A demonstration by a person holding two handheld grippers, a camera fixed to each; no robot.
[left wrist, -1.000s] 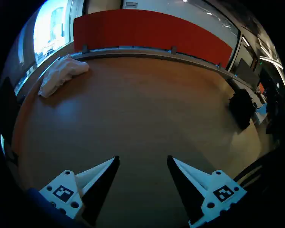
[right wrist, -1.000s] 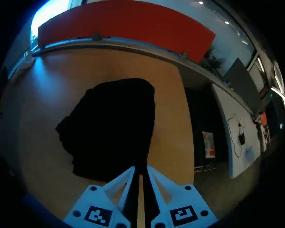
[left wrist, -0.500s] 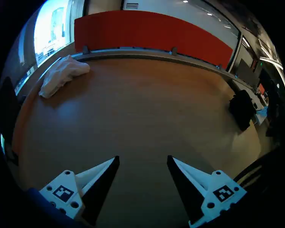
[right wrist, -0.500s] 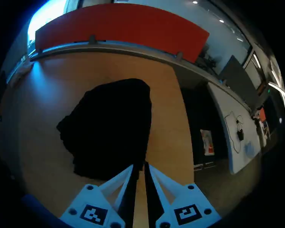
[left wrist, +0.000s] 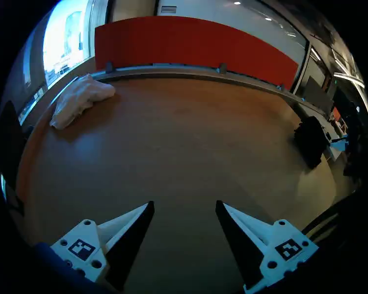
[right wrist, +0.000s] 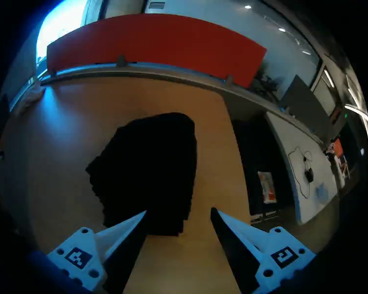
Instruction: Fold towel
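- Worktop [left wrist: 184, 137] of wood runs wide and open ahead of the left claw [left wrist: 184, 204], whose fingers stand apart, holding nothing.
- White cloth [left wrist: 81, 97] lies crumpled in the far left corner, against the rail [left wrist: 184, 70] below the red partition [left wrist: 194, 41].
- Black towel [right wrist: 147, 169] lies flat near the worktop's right edge; the right claw [right wrist: 178, 211], fingers apart, sits at its near edge.
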